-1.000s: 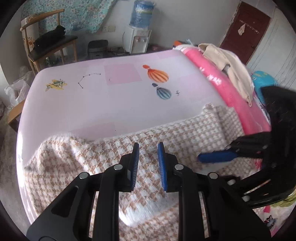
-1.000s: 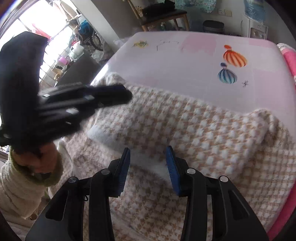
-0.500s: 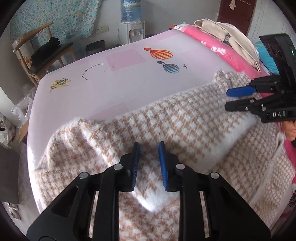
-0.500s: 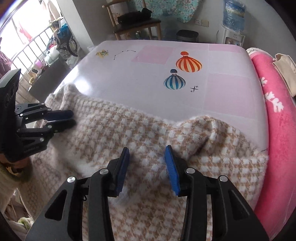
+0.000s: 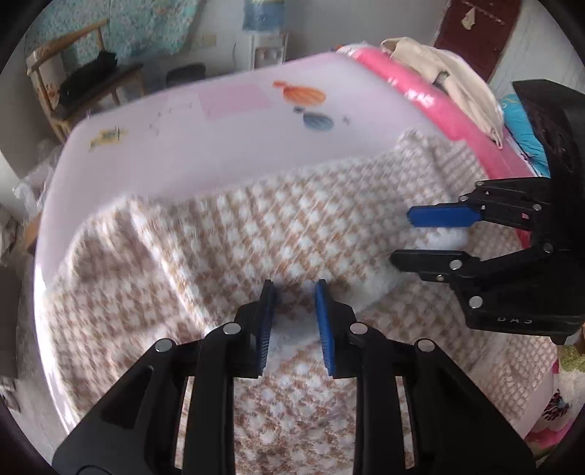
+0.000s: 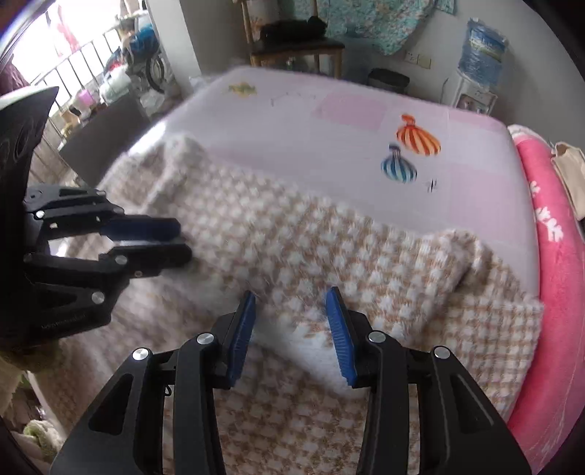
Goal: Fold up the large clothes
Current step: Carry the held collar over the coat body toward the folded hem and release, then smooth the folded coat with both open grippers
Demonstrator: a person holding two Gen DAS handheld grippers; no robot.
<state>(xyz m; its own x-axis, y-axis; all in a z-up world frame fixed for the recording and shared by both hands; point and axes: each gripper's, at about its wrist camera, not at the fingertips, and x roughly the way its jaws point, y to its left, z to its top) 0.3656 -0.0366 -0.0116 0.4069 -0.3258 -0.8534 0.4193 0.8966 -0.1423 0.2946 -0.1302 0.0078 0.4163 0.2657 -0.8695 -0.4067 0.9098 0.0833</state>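
A narrow gap is kept between the pads of the left gripper (image 5: 292,321), a wider one at the right gripper (image 6: 290,329); nothing is held. Both hover above the checked garment (image 6: 292,248), spread on the bed (image 5: 226,146). The folded edge is best gripped evenly at both sides

Beyond my bed (image 5: 153,171), with its pale pink sheet, a wooden chair (image 5: 84,84) stands at ten o'clock. A water dispenser (image 6: 475,73) sits at one o'clock against the white wall (image 6: 431,33). Daylight enters through the barred window (image 6: 73,73) at ten o'clock.
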